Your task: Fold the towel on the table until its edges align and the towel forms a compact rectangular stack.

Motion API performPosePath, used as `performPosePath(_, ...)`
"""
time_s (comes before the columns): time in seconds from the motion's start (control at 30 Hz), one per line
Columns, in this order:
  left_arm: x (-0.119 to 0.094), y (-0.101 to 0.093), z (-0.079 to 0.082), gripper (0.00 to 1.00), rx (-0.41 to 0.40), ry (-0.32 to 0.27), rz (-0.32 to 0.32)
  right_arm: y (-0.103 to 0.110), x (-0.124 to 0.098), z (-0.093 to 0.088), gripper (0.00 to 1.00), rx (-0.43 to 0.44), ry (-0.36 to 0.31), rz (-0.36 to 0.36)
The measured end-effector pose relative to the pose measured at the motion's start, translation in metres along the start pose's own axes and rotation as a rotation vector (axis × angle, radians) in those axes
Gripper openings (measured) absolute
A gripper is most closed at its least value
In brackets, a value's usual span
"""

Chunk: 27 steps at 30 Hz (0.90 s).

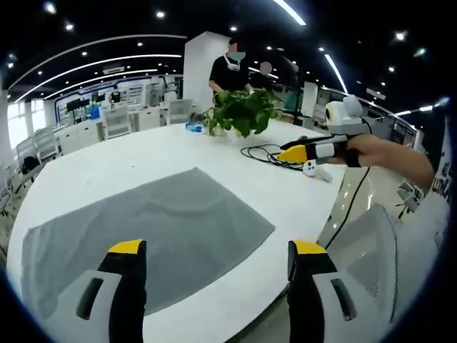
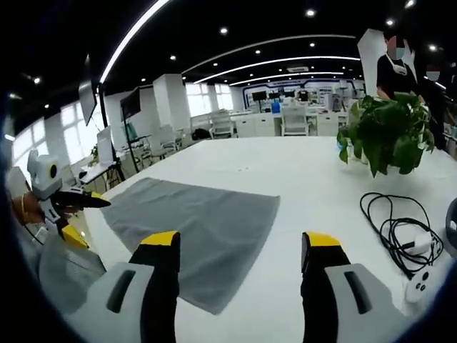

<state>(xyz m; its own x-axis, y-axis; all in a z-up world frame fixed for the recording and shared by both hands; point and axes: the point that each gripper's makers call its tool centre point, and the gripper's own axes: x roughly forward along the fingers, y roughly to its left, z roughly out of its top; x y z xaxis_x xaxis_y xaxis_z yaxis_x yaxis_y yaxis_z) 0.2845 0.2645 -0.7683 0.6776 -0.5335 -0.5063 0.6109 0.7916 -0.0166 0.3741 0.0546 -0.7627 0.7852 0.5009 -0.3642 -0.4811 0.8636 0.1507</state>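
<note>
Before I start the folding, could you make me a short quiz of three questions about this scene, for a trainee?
1. True or false: the grey towel lies flat and unfolded on the white table.
2. Which thing stands on the table beyond the towel? A) a potted plant B) a stack of plates C) a red bucket
3. Fill in: near the plant, a coiled black ____ lies on the table.

Key
1. True. It is spread in one layer, and neither the left gripper nor the right gripper holds it; both are open.
2. A
3. cable
</note>
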Motion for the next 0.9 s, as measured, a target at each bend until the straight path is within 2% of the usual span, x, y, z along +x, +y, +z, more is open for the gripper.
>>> performPosePath(0.17,0.011,0.001,0.005,0.83,0.054,0.005,-0.014,-0.006,0.022,-0.002,0.68,0.003,0.004,0.013)
performPosePath(0.4,0.030,-0.008,0.003,0.82,0.082,0.012,-0.064,-0.013,0.047,0.002,0.68,0.000,0.013,0.023)
performPosePath(0.7,0.062,-0.031,0.007,0.81,0.141,0.011,-0.154,-0.018,0.075,0.007,0.66,-0.025,0.033,0.058)
performPosePath(0.9,0.084,-0.053,0.001,0.73,0.195,0.041,-0.236,-0.023,0.087,0.007,0.65,-0.023,0.037,0.054)
